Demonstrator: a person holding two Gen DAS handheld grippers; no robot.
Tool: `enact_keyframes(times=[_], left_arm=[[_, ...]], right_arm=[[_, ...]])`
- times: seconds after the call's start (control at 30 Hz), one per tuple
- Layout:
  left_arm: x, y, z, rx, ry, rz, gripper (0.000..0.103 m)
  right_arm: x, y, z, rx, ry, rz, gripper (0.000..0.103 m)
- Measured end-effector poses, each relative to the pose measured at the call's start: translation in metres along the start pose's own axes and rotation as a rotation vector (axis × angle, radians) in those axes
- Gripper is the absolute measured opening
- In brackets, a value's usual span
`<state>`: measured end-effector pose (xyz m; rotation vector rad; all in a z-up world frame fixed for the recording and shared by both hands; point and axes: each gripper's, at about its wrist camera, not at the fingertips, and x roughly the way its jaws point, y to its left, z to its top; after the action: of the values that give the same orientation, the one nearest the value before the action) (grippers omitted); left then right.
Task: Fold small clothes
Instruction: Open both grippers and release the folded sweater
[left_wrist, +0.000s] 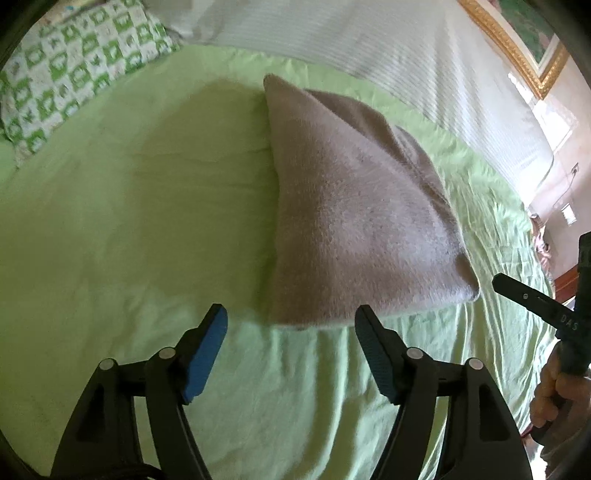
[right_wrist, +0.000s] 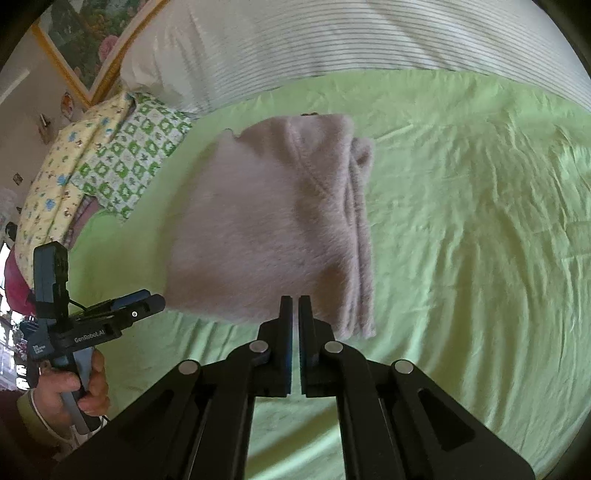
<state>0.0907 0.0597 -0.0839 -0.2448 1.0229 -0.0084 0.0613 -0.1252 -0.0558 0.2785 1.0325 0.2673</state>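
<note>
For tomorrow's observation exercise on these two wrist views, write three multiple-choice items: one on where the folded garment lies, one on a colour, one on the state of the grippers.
1. Where does the folded garment lie?
A. On the green sheet
B. On the checked pillow
C. On the floor

2. What colour is the garment?
A. Dark blue
B. Pale pinkish-grey
C. Bright red

3. How do the two grippers stand?
A. Both wide open
B. Left shut, right open
C. Left open, right nearly closed

Answers:
1 A, the green sheet shows all around it.
2 B, its fuzzy fabric looks pale pinkish-grey in both views.
3 C, the left gripper has its fingers spread, while the right gripper shows only a slit, holding nothing.
</note>
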Motion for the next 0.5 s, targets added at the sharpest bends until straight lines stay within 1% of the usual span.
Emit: enact_keyframes(times=[0.1, 0.23, 0.3, 0.37, 0.43, 0.5], left_arm=[[-0.020, -0.005, -0.008, 0.024, -0.047, 0.046, 0.082], [-0.040, -0.014, -0.016, 0.064, -0.095, 0.097, 0.084], [-0.049, -0.017, -0.021, 0.081, -0.111, 0.104, 0.084], [-0.057, -0.018, -0.025, 0.082, -0.123, 0.102, 0.084], [-0.062, -0.018, -0.028, 0.083, -0.127, 0.093, 0.084], [-0.063, -0.021, -0.030, 0.088, -0.130, 0.098, 0.085]], right_arm=[[-0.005, 0.008, -0.008, 0.009, -0.012, 0.020, 0.004], [-0.014, 0.017, -0.018, 0.021, -0.043, 0.027, 0.006], [-0.018, 0.022, -0.025, 0.025, -0.055, 0.026, 0.009], [-0.022, 0.026, -0.030, 0.021, -0.067, 0.019, 0.019], [-0.027, 0.031, -0.035, 0.021, -0.091, 0.004, 0.042], [-0.033, 0.036, -0.038, 0.009, -0.124, -0.001, 0.048]])
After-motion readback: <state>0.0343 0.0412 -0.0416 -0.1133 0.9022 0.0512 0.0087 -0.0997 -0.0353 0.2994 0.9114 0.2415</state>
